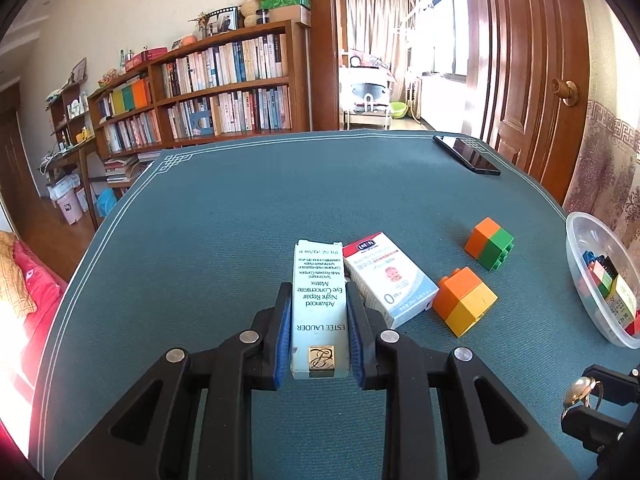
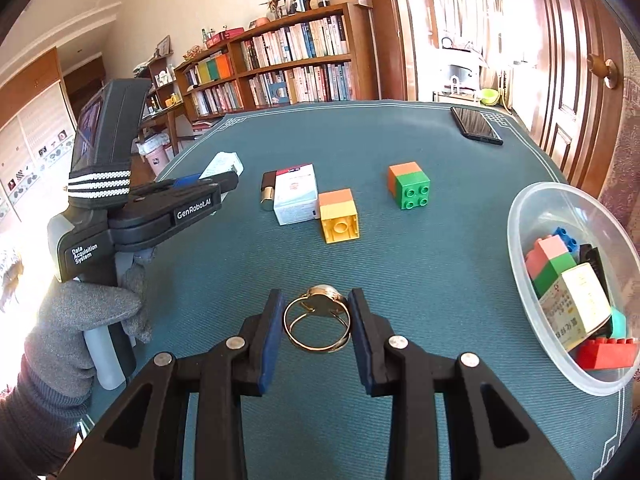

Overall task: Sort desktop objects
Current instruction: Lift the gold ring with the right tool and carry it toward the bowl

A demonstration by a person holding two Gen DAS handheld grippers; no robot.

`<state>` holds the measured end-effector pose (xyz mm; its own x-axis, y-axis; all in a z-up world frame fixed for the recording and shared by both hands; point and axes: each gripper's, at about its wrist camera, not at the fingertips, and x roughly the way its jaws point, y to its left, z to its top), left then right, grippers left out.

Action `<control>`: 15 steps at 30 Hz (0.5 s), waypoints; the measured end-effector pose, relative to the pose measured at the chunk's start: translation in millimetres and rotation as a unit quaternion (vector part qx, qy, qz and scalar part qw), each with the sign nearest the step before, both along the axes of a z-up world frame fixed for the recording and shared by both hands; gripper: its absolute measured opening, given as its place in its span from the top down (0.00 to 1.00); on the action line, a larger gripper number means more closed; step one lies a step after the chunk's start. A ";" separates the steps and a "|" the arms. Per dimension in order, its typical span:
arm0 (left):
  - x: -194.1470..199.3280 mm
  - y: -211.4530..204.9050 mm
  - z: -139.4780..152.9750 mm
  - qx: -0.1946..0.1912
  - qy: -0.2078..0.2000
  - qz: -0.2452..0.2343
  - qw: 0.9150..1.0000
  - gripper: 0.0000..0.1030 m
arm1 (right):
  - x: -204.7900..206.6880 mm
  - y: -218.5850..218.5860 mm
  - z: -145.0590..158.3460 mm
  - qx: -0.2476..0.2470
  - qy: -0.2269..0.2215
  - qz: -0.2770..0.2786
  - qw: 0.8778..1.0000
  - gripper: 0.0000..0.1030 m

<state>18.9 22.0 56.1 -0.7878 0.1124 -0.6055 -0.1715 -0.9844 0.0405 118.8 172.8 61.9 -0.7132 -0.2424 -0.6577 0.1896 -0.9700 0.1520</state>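
My left gripper (image 1: 316, 316) is clamped on the Estée Lauder box (image 1: 318, 308), my right gripper (image 2: 316, 324) on the gold ring (image 2: 318, 318), both above the mat; next, I judge: carry each to the plastic bowl (image 2: 520, 216)

Left claw (image 1: 319, 304) and right claw (image 2: 316, 312), both clamped.

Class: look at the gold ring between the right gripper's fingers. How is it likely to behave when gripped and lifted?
The gold ring is a thin double wire band, so it probably weighs little and may flex if squeezed hard. Its smooth metal could slip against the flat fingers of the right gripper. Being round, it may pivot or roll if released on the table.
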 end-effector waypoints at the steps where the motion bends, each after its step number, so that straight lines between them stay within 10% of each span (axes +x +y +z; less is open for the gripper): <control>1: 0.6 1.8 -0.5 -0.001 0.000 -0.002 1.000 0.75 | 0.3 2.5 1.2 0.001 0.002 -0.004 1.000 0.65; 15: 18.0 36.7 -4.1 -0.012 -0.004 -0.035 0.999 0.75 | 6.4 51.9 9.4 -0.013 0.012 -0.058 0.998 0.65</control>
